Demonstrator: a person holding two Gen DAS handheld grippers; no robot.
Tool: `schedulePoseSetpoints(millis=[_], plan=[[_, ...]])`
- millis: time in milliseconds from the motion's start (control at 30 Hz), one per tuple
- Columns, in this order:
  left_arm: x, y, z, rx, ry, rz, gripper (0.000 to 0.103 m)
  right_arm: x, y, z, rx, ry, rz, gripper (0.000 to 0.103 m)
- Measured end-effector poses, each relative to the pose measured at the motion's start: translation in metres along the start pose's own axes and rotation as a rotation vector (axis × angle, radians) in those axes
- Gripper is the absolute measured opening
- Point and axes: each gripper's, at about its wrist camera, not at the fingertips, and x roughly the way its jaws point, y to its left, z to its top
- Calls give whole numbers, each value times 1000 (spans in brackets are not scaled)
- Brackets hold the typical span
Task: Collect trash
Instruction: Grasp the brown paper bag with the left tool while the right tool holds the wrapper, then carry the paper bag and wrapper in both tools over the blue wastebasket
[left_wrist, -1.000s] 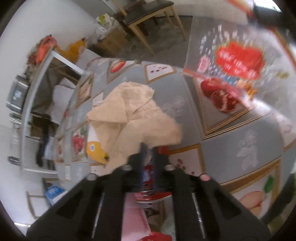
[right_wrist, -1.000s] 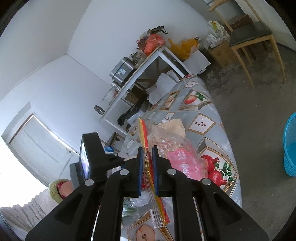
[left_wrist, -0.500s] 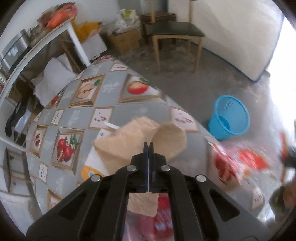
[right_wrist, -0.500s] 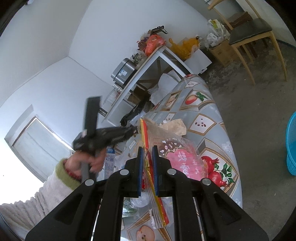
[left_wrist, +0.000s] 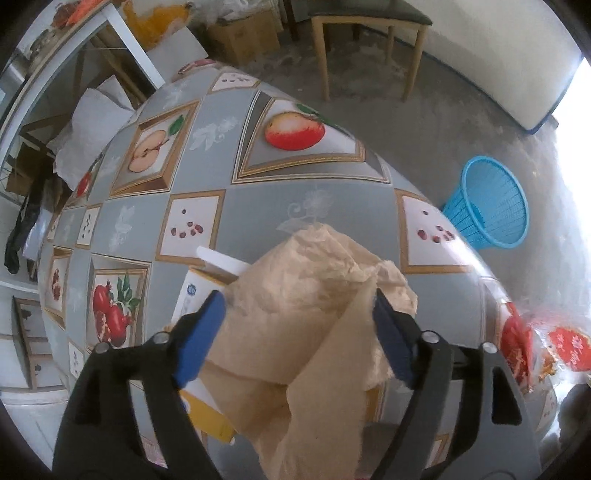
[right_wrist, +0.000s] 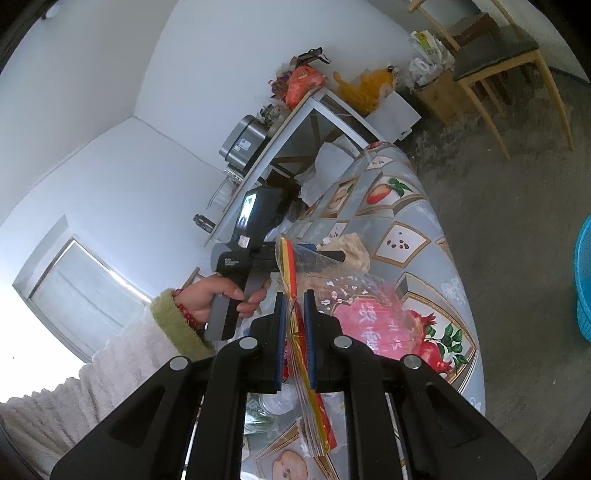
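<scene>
Here, two tools are counted. The left tool (left_wrist: 297, 328) is seen with its jaws spread wide — they have just been opening — and one crumpled tan paper (left_wrist: 314, 314) lies between the blue pads (left_wrist: 199, 336), which stand at either flank of it; whether the pads touch the paper cannot be told. The right tool (right_wrist: 294, 332) is closed narrowly on the edge of one clear plastic bag (right_wrist: 362, 314) with red print, which is held up over the bench (left_wrist: 258, 206).

One white-and-yellow carton (left_wrist: 199, 295) is partly covered by the paper at its left. The paper lies near the right, rounded edge of the bench, and the far part of the patterned cloth is left bare. Beyond that edge, one blue basket (left_wrist: 491, 210) stands on the floor, well apart from the paper, with open floor around it.

One wooden chair (left_wrist: 365, 33) is seen at the far side, and a white shelf unit (right_wrist: 303, 122) loaded with bags and an appliance stands to the far left. In the right wrist view, a hand (right_wrist: 214, 299) in a green cuff grips the handle of the left tool — just beside the held bag.
</scene>
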Motion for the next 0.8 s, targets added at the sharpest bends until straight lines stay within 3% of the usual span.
schedulePoseSetpoints(millis=[200, 267, 367, 533, 633, 800], plan=[[15, -14, 3, 110, 64, 39, 77, 1, -5, 2, 21, -2, 9, 10], [16, -19, 3, 138, 62, 55, 72, 1, -7, 3, 29, -1, 15, 10], [13, -26, 2, 171, 48, 91, 55, 0, -8, 3, 34, -3, 16, 10], [6, -28, 1, 186, 25, 121, 12, 0, -6, 2, 35, -5, 12, 10], [-1, -25, -1, 167, 13, 107, 1, 0, -7, 3, 38, -7, 14, 10], [-16, -23, -5, 142, -29, 96, 0, -4, -8, 2, 51, -13, 19, 9]])
